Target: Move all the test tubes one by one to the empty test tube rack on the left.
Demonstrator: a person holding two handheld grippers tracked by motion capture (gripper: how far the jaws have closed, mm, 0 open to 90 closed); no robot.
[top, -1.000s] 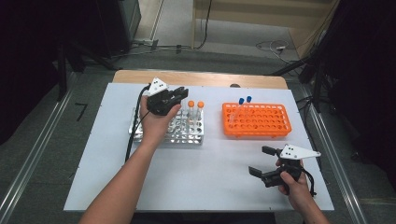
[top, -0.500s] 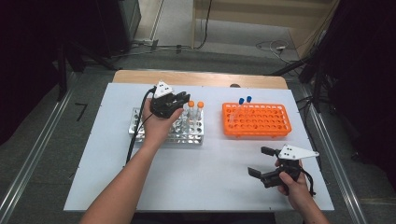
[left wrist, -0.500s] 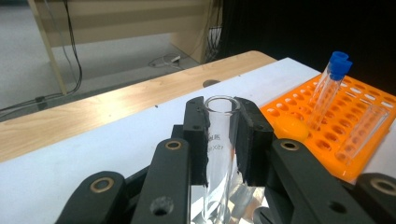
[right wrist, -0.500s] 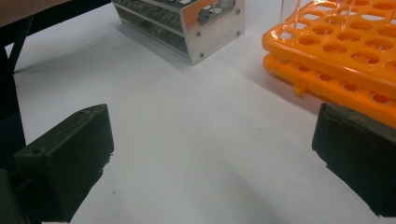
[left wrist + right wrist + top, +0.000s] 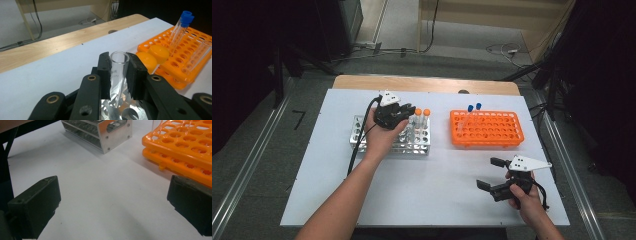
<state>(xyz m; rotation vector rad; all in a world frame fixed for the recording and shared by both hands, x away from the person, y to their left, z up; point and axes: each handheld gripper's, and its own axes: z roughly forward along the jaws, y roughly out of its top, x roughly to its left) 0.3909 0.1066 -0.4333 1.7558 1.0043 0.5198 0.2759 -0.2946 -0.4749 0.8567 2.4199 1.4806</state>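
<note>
Tube clamped near its open mouth by left gripper, upright over metal rack.
Long axis vertical, foot still among rack holes. Two orange-capped tubes just beside, on the orange rack side. Right gripper spread wide, idle, well apart.

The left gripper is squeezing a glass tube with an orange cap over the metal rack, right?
Not quite. The tube has no cap: the left gripper view shows its open glass rim between the pads of the left gripper. The orange caps sit on other tubes beside it. The rest is right: the gripper squeezes the tube over the metal rack.
</note>
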